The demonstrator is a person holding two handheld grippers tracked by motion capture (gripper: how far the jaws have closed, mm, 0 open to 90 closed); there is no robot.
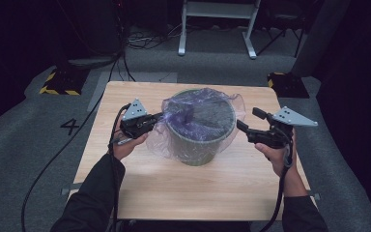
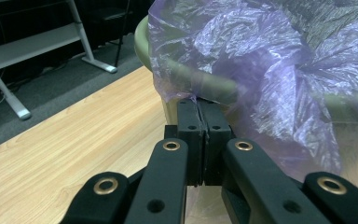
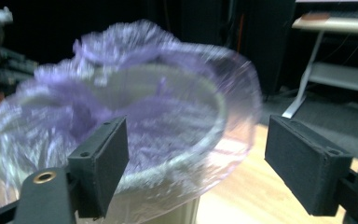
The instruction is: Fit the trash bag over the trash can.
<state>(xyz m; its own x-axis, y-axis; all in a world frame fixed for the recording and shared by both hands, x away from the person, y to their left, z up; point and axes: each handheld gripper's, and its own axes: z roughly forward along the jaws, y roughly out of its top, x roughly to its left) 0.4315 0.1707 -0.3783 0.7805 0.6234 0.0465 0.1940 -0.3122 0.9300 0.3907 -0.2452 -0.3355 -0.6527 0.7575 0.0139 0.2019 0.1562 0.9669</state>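
A grey-green round bin (image 1: pixel 200 145) stands in the middle of the wooden table (image 1: pixel 174 183), lined with a translucent purple plastic bag (image 1: pixel 193 113) that drapes over its rim. My left gripper (image 1: pixel 160 116) is at the bin's left rim, shut on the bag's edge. In the left gripper view the jaws (image 2: pixel 198 105) meet on the bag (image 2: pixel 270 56) just below the rim (image 2: pixel 214 84). My right gripper (image 1: pixel 249 120) hovers open just off the bin's right side. In the right gripper view its jaws (image 3: pixel 205 158) stand wide apart with the bag (image 3: pixel 158 93) ahead of them, untouched.
The bin takes up the table's middle and far half; bare wood lies in front of it and to both sides. On the floor beyond are a white-legged frame (image 1: pixel 217 29), loose cables, and yellow-and-black striped blocks (image 1: pixel 60 82) (image 1: pixel 287 82) near the table's far corners.
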